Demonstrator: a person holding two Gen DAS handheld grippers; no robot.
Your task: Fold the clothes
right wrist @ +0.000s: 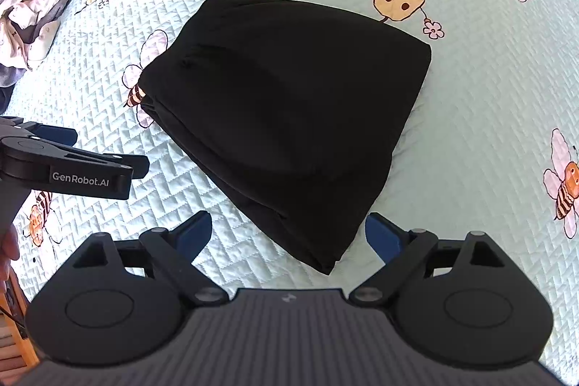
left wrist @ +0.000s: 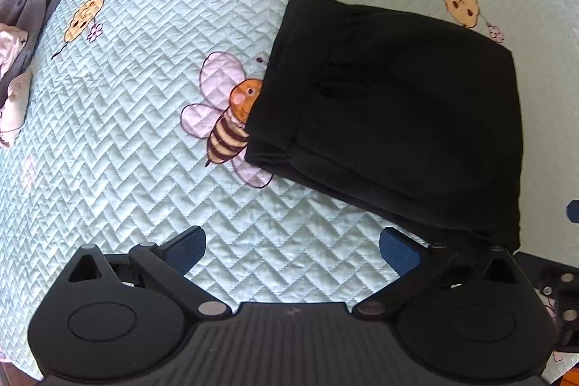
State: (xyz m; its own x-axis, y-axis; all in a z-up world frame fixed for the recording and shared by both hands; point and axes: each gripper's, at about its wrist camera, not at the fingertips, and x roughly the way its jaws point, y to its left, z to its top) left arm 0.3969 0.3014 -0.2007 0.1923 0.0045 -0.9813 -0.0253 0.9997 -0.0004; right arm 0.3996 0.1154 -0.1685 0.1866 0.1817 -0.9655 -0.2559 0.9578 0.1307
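A black garment (right wrist: 286,118) is lying on the bed (left wrist: 119,118), already gathered into a compact, several-layered bundle out in the middle of the quilt, well away from the pile of clothes (left wrist: 21,35) sitting near the bed's far left corner. Whether this bundle is resting as a finished fold or is waiting for one more fold, the pictures are not settling; stacked edges are showing along its left side, which fits either. The left gripper (left wrist: 291,252) is hovering over bare quilt just beside the bundle's near corner, its jaws standing wide apart and holding nothing. The right gripper (right wrist: 287,232) is hanging over the near end of the bundle, its jaws likewise spread wide and empty, with the cloth's near corner lying between them but not pinched. The fabric is looking soft, limp and light, probably a knit that is sagging wherever it is not supported, so a single-point lift is likely to be letting the layers slide apart and the fold spill open. The safest hold is probably at the stacked edges on the left side or the two near corners, pinching through all layers at once with both grippers. The dark cloth is hiding its own creases, so individual layers are hard to count.
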